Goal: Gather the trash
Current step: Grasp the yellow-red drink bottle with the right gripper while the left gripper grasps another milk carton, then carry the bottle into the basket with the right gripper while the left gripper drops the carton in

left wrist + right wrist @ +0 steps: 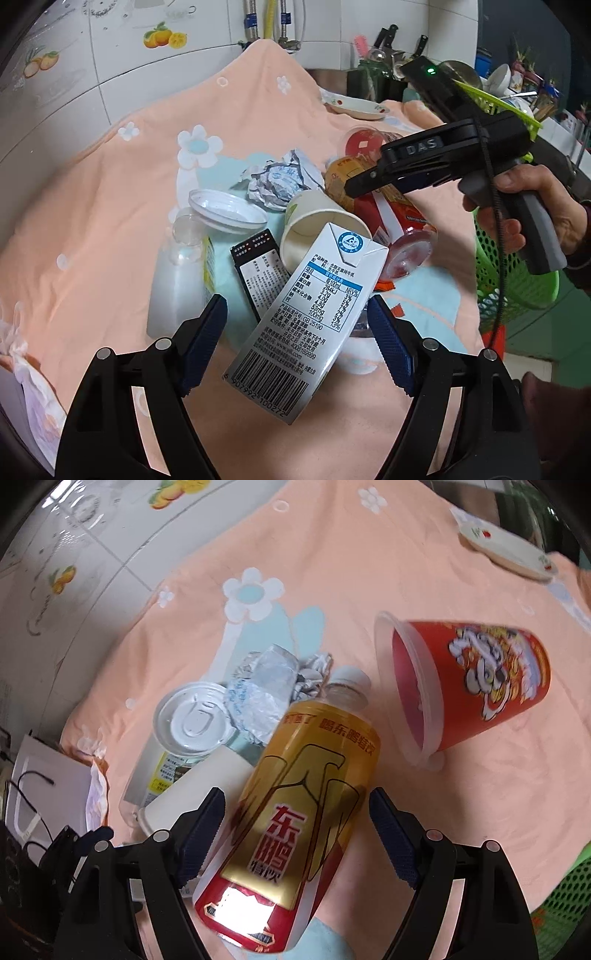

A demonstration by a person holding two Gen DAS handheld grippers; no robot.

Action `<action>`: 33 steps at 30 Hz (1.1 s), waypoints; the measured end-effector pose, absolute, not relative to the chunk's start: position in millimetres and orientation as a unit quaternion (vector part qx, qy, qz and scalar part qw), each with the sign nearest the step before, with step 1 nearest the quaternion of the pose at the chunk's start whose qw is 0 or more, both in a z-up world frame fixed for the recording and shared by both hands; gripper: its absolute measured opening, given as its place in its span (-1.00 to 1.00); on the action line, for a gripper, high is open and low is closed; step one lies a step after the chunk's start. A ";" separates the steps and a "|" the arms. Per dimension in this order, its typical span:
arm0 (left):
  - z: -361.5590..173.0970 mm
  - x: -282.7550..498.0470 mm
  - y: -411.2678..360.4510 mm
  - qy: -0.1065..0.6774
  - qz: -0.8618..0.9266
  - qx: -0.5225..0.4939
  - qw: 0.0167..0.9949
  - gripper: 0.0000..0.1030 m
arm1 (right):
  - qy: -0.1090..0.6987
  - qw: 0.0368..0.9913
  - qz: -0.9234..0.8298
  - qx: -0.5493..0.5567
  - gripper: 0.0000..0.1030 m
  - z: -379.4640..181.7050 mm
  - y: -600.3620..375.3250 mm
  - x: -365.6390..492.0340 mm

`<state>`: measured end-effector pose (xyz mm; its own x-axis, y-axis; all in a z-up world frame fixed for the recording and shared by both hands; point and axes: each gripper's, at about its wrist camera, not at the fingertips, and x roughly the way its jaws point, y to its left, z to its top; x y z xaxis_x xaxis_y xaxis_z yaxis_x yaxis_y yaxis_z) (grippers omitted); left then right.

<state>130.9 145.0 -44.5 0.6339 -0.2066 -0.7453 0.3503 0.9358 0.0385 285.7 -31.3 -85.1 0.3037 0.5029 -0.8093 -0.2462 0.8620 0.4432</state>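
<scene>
- Nearest in the left wrist view, the left claw (297,339) stands wide, its blue pads either side of a white milk carton (291,332) without pressing on it; the carton lies tilted, barcode end nearest.
- In the right wrist view the right claw (295,834) is equally wide, straddling a yellow drink bottle (314,794) that lies on its side, white cap pointing away; the pads do not touch it.
- Just left of that bottle lies a white paper cup (192,790), on its side.
- Left of the carton sit a small black box (258,266) and a clear plastic bottle (177,280) with a clear lid (227,210) resting by its top.
- Farther back, a crumpled foil wrapper (280,179) lies in the middle of the heap.
- A red plastic cup (469,686) lies on its side to the right, apart from the yellow bottle.
- All of it rests on a peach flowered cloth (110,206) covering the counter.
- At the far right a patterned plate (356,107) sits on the cloth.
- A green basket (517,273) hangs off the right edge, behind the hand (524,206) gripping the right tool.
</scene>
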 end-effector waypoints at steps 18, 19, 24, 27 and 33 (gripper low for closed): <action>-60.4 147.4 133.8 0.427 -0.186 0.083 0.881 -0.06 | 0.551 0.776 0.268 0.151 0.44 -99.4 -38.0 279.4; -60.8 147.1 132.6 0.428 -0.187 0.084 0.880 -0.14 | 0.547 0.779 0.268 0.147 0.44 -98.4 -39.3 277.5; -57.7 140.6 129.0 0.419 -0.182 0.086 0.885 -0.21 | 0.533 0.785 0.279 0.147 0.42 -93.0 -46.7 266.5; -52.7 134.7 126.1 0.410 -0.183 0.082 0.890 -0.22 | 0.530 0.785 0.284 0.148 0.41 -92.7 -49.2 260.2; -44.0 129.3 123.7 0.399 -0.183 0.065 0.896 -0.22 | 0.522 0.786 0.291 0.158 0.40 -90.3 -58.1 250.4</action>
